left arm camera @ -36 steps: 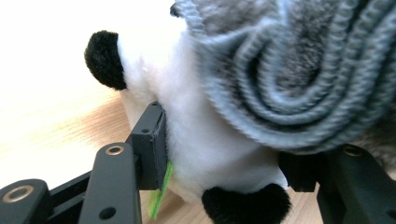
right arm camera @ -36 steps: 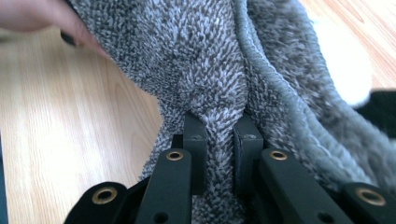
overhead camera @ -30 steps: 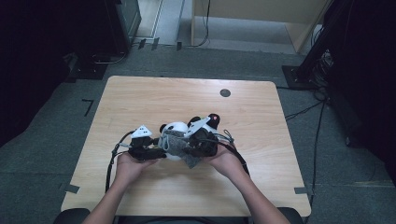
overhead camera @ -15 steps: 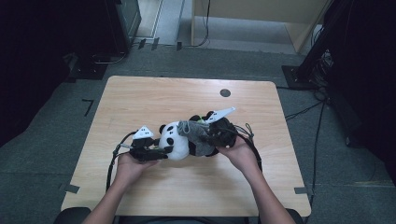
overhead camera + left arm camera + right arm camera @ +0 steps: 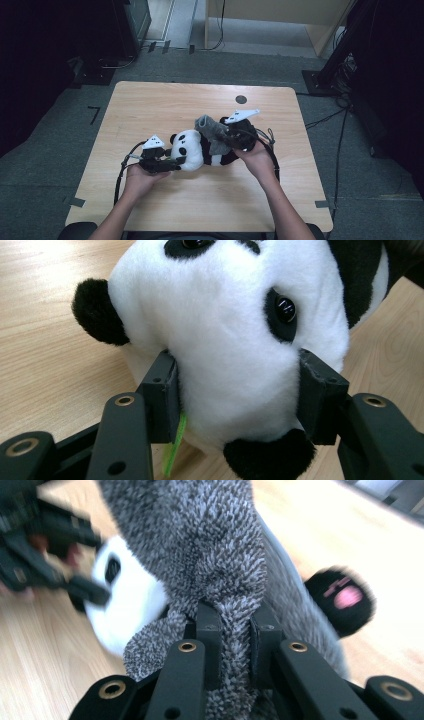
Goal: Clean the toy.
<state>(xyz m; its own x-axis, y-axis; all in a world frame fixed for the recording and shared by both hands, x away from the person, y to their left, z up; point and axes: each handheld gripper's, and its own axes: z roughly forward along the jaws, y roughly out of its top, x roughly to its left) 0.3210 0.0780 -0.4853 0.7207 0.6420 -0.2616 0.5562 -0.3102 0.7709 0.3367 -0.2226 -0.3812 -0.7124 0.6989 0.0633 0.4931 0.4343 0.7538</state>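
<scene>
- At mid-surface, the panda lies crosswise — head clamped in the left claw.
- Right claw — nearer its body — pinches the grey cloth draped there.

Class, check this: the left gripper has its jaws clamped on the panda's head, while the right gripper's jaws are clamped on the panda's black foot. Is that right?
Not quite. The left gripper does clamp the panda's head, but the right gripper grips the grey fuzzy cloth, not the foot. The right gripper view shows the black foot with its pink pad free, off to one side of the jaws.
</scene>
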